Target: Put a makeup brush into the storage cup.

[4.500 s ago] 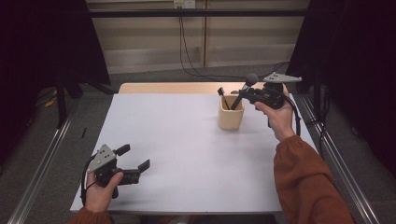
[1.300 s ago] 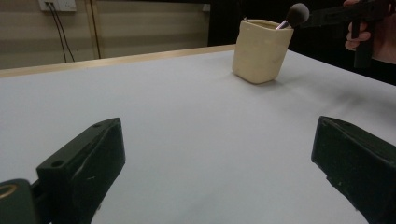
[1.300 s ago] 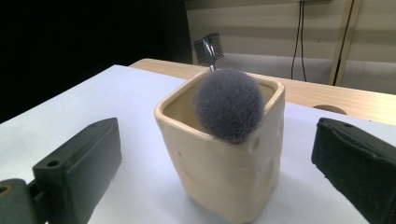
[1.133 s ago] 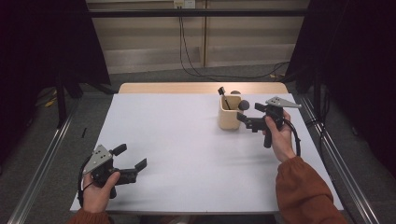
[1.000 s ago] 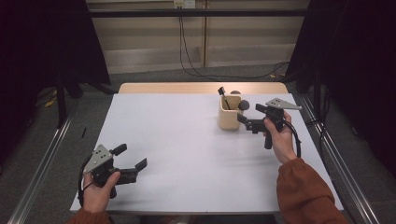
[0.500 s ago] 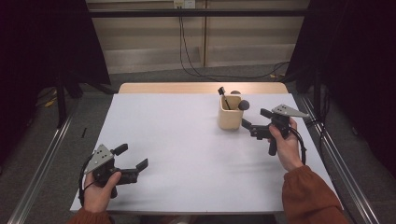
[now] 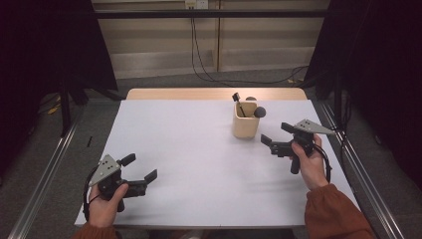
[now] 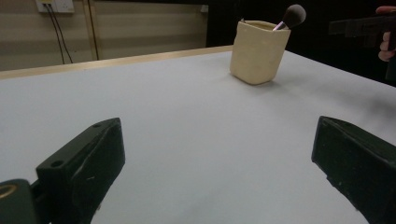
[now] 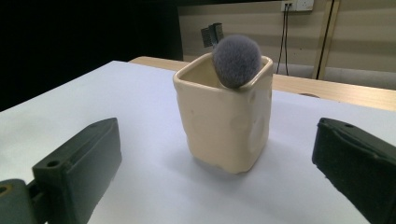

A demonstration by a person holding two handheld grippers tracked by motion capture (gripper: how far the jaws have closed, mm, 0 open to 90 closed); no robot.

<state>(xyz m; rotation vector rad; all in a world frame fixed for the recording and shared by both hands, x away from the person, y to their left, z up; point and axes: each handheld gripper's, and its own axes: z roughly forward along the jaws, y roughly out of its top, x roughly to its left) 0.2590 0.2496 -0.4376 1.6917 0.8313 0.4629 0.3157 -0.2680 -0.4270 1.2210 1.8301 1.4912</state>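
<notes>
While one cup holds two brushes, both hand-held grippers gape

There was one cream holder on the desk. In it stood two brushes: one round grey-headed brush and one small black-tipped brush. Two grippers were in view, one left gripper and one right gripper.

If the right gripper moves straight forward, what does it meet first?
Probably the cream holder with the round grey brush: it stands centred between the open jaws of the right gripper, nothing before it.
</notes>
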